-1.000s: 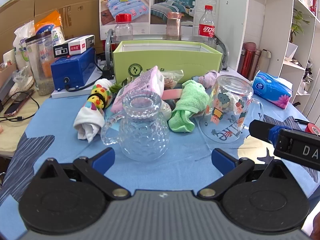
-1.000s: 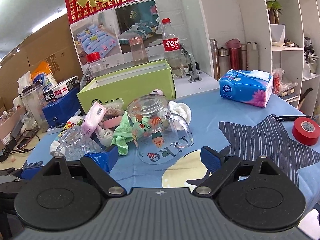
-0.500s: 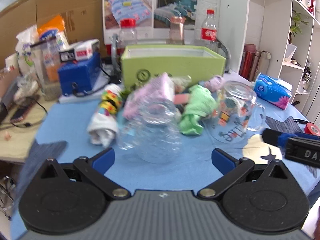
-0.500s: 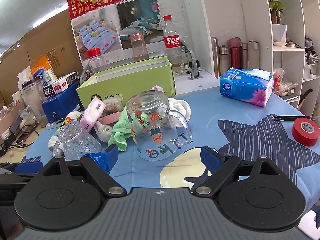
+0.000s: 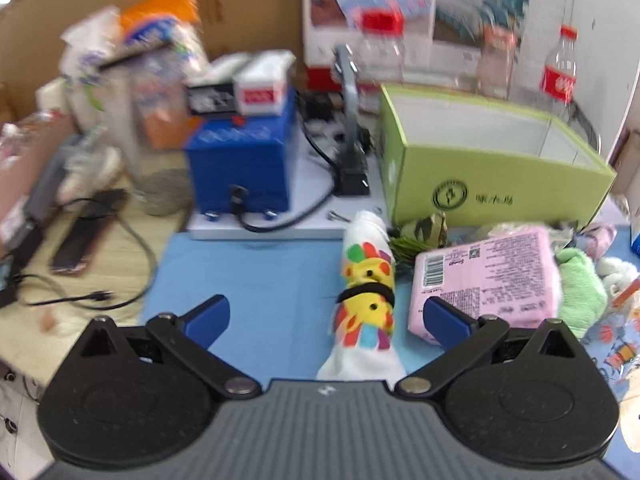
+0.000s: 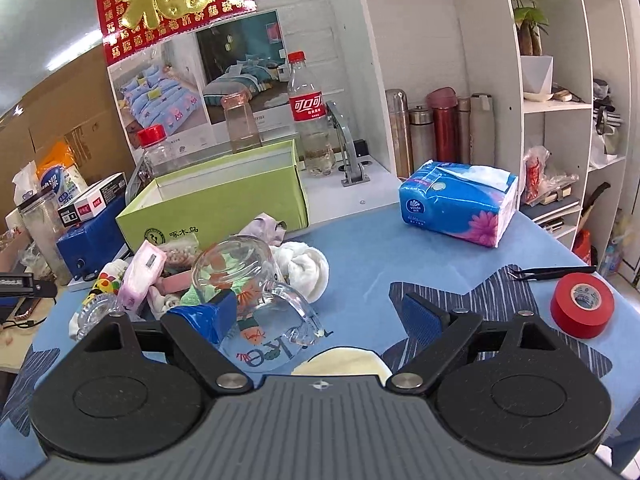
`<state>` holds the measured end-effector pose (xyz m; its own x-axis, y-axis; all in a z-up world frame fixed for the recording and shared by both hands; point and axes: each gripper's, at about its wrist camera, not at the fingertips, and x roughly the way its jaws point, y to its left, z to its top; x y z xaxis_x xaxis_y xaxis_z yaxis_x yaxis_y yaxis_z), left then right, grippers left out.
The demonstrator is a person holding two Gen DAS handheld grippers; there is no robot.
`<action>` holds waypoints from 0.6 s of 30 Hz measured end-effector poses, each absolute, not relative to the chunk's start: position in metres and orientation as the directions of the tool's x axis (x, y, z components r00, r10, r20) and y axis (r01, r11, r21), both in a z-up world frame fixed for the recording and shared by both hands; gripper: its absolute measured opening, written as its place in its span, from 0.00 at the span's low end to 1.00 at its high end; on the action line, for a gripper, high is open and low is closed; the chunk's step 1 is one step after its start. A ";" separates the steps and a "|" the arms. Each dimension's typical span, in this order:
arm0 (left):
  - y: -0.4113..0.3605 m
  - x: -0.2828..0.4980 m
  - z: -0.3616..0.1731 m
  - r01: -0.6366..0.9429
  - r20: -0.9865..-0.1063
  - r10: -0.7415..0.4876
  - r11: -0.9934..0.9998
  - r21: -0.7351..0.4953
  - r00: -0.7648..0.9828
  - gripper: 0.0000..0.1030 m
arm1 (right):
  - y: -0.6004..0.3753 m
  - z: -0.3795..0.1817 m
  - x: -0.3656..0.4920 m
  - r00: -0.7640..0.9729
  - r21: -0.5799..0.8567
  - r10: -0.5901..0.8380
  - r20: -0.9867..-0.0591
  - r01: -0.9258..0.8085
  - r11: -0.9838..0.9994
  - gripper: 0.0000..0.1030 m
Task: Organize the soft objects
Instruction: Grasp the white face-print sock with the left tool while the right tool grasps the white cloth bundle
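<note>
since a second ago the left tool [image 5: 326,314] has swung to the left side of the pile, so the dimpled glass mug that filled the middle of its view is gone from it. the rolled white cloth with bright dots [image 5: 366,300] now lies between its blue fingers, which stand wide apart and hold nothing. i judge this cloth is the next soft thing to take. the view is blurred, so fine contact i cannot tell.

the right tool [image 6: 326,314] has moved little. it is also spread apart and empty, low over the printed glass mug [image 6: 256,292] in the lower centre of its frame.

the green box [image 5: 492,176], at upper right in the left view, looks empty and is probably where soft things go. the pink packet [image 5: 486,276] lies just beside the cloth on the right, and the green towel [image 5: 578,292] is past it. left of the cloth the blue tabletop [image 5: 256,276] is bare up to its edge, where cables and a phone [image 5: 90,230] lie. so there is room on the left finger's side, but little on the right.
</note>
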<state>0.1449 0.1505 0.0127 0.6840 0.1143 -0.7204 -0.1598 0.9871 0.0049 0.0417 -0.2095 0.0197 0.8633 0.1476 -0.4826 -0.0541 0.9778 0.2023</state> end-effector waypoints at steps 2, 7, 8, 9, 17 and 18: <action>0.149 0.170 -0.007 -0.153 -0.761 0.134 0.987 0.046 0.635 0.99 | -0.213 0.016 0.051 0.852 0.209 0.143 -0.503 -0.040 0.977 0.74; 0.166 0.174 -0.033 -0.197 -0.782 0.214 0.973 0.119 0.586 0.99 | -0.236 0.015 0.064 0.839 0.225 0.113 -0.532 0.012 0.974 0.74; 0.173 0.169 -0.033 -0.211 -0.783 0.214 0.971 0.108 0.584 0.99 | -0.243 0.016 0.068 0.837 0.227 0.109 -0.536 0.019 0.974 0.74; 0.179 0.164 -0.033 -0.235 -0.785 0.228 0.966 0.107 0.576 0.99 | -0.248 0.018 0.074 0.835 0.228 0.106 -0.540 0.023 0.973 0.74; 0.180 0.149 -0.023 -0.310 -0.770 0.262 0.947 0.089 0.582 0.99 | -0.227 0.028 0.189 0.665 0.339 0.365 -0.652 -0.175 0.924 0.74; 0.175 0.149 -0.021 -0.303 -0.765 0.263 0.948 0.093 0.588 0.99 | -0.217 0.029 0.206 0.625 0.350 0.396 -0.673 -0.203 0.915 0.74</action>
<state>0.1492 0.1753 -0.0210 0.5876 0.2634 -0.7651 -0.3034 0.9483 0.0934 0.2060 -0.2169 0.0290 0.6250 0.3957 -0.6729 -0.2028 0.9147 0.3495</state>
